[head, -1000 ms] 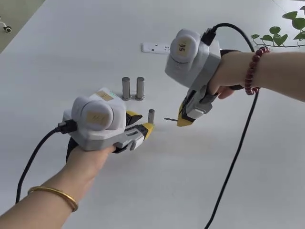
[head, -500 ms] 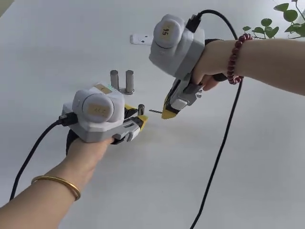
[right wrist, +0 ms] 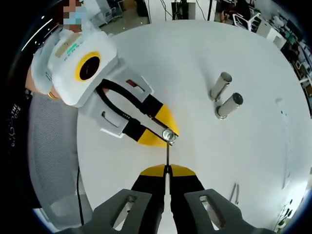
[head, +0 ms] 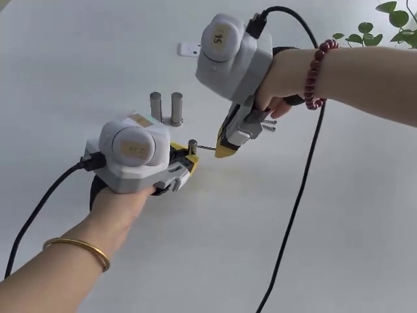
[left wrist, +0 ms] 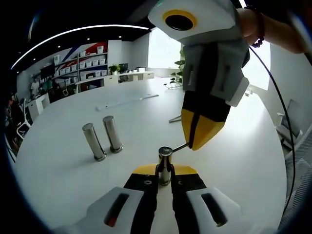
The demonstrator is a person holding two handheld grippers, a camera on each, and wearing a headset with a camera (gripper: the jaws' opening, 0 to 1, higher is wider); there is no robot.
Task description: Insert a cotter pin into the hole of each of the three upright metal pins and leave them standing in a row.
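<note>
The left hand (head: 124, 202) enters the head view from 7 o'clock, wrist about level. Its left gripper (head: 186, 163) points toward 2 o'clock, low over the white surface (head: 326, 228). Its jaws are narrow and clamp the lower part of one upright metal pin (left wrist: 165, 163), which stands between the yellow tips.

The right hand (head: 280, 85) reaches in from 3 o'clock with the wrist bent downward, so the right gripper (head: 225, 151) slants toward 7 o'clock. Its jaws are pinched together on a thin cotter pin (right wrist: 167, 153), which sticks straight out from the tips. In the right gripper view the cotter pin runs toward 12 o'clock and its free end meets the top of the held pin. Whether it has entered the hole cannot be told.

Two more metal pins (head: 156, 106) (head: 176, 108) stand upright close side by side, at 11 o'clock of the held one and well clear of both grippers. Nothing lies between the cotter pin and the held pin.

A small white object (head: 187, 49) rests farther off at 12 o'clock. A black cable (head: 293, 215) trails from the right gripper toward 6 o'clock, and green leaves (head: 391, 19) show at 2 o'clock.
</note>
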